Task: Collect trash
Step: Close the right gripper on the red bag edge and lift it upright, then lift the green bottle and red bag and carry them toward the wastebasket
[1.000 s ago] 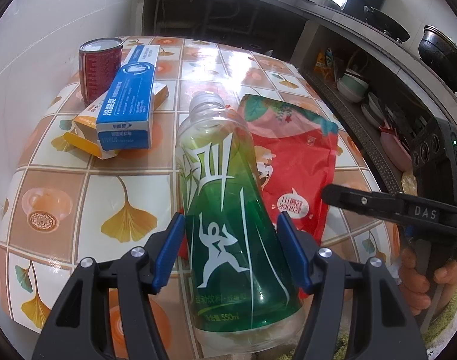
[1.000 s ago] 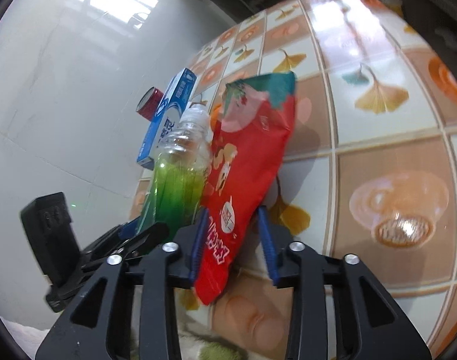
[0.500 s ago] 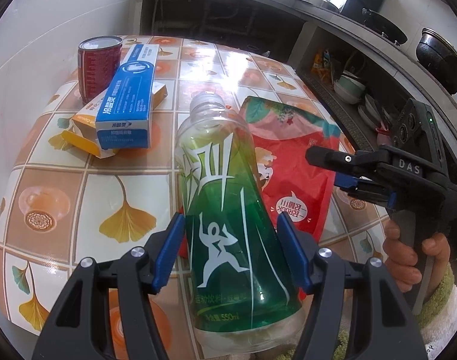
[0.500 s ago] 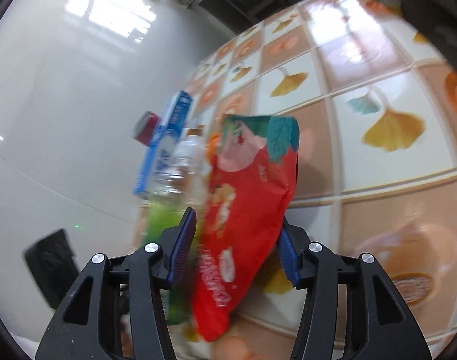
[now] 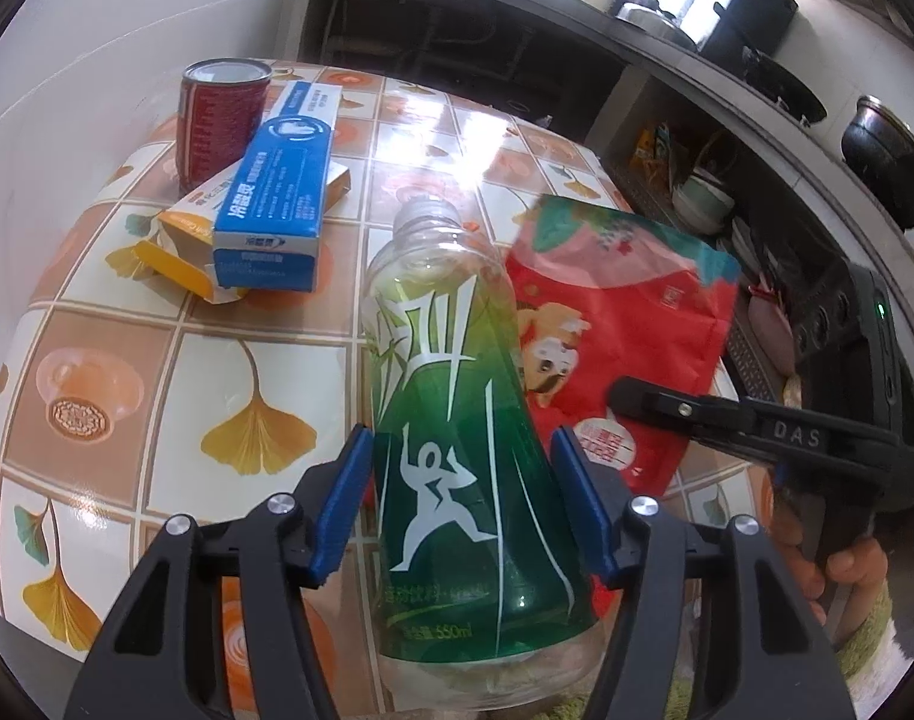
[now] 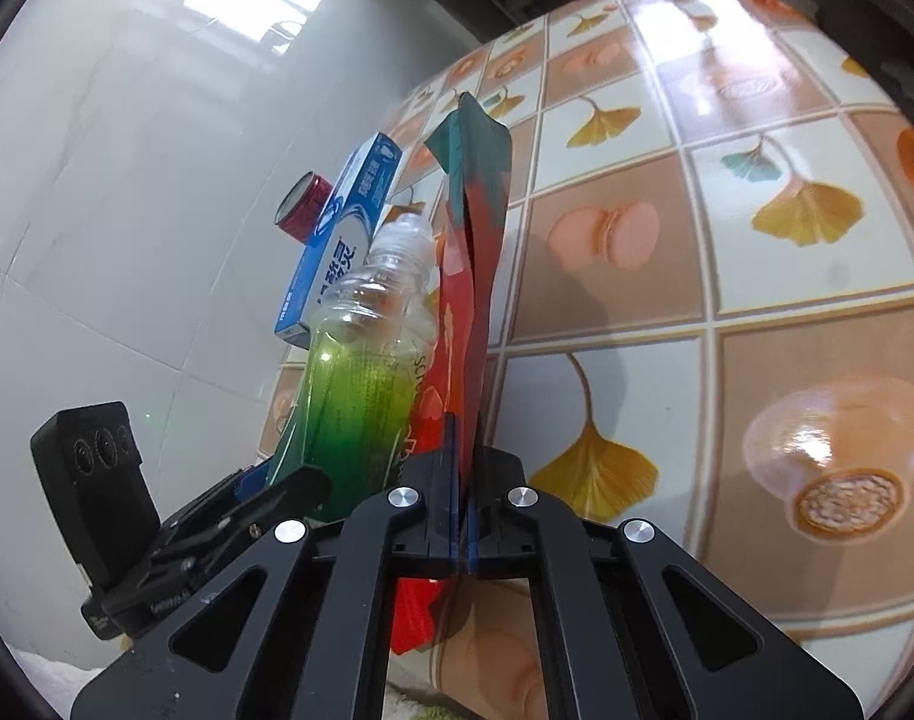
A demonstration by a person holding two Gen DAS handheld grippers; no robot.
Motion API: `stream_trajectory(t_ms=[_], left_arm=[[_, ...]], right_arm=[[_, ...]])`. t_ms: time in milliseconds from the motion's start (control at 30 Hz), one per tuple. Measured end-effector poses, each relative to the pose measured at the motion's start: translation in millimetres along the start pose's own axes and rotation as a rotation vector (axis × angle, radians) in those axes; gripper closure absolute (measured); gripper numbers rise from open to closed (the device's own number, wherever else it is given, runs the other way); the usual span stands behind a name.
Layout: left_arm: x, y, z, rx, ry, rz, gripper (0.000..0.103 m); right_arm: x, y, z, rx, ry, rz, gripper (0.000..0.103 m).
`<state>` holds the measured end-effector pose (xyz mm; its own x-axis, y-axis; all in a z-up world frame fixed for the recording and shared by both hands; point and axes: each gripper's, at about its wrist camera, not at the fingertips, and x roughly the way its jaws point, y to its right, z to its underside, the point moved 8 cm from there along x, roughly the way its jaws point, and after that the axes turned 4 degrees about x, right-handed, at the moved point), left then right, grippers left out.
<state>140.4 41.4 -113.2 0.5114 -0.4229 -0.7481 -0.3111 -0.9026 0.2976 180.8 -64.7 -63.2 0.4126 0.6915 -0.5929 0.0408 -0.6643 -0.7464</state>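
My right tongs (image 6: 460, 498) have just clamped the red snack bag (image 6: 475, 276) at lower centre while my left tongs (image 5: 463, 510) grip the green bottle (image 5: 451, 420), both ready to lift off the counter (image 5: 157, 372)

The bottle (image 5: 457, 450) label reads "550ml" near its base; the right gripper (image 5: 622, 396) arm bears "DAS".

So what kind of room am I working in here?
Most likely a home kitchen: dark pots sit on a long counter, bowls are stacked on a shelf below, and the table wears a patterned oilcloth.
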Motion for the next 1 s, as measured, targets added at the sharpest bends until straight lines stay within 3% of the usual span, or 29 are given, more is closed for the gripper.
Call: stream_trajectory(t_ms=[567,800,1000], left_arm=[[-31,19,-12,0.013,0.075,-0.016,0.046],[-13,19,4,0.012,-0.049,-0.020,0.046],[2,14,3,-0.032,-0.185,0.042,0.045]], right_arm=[[-79,21,10,0.015,0.121,-0.035,0.103],[-69,21,12,0.018,0.095,-0.018,0.103],[-67,21,15,0.011,0.087,-0.011,0.103]])
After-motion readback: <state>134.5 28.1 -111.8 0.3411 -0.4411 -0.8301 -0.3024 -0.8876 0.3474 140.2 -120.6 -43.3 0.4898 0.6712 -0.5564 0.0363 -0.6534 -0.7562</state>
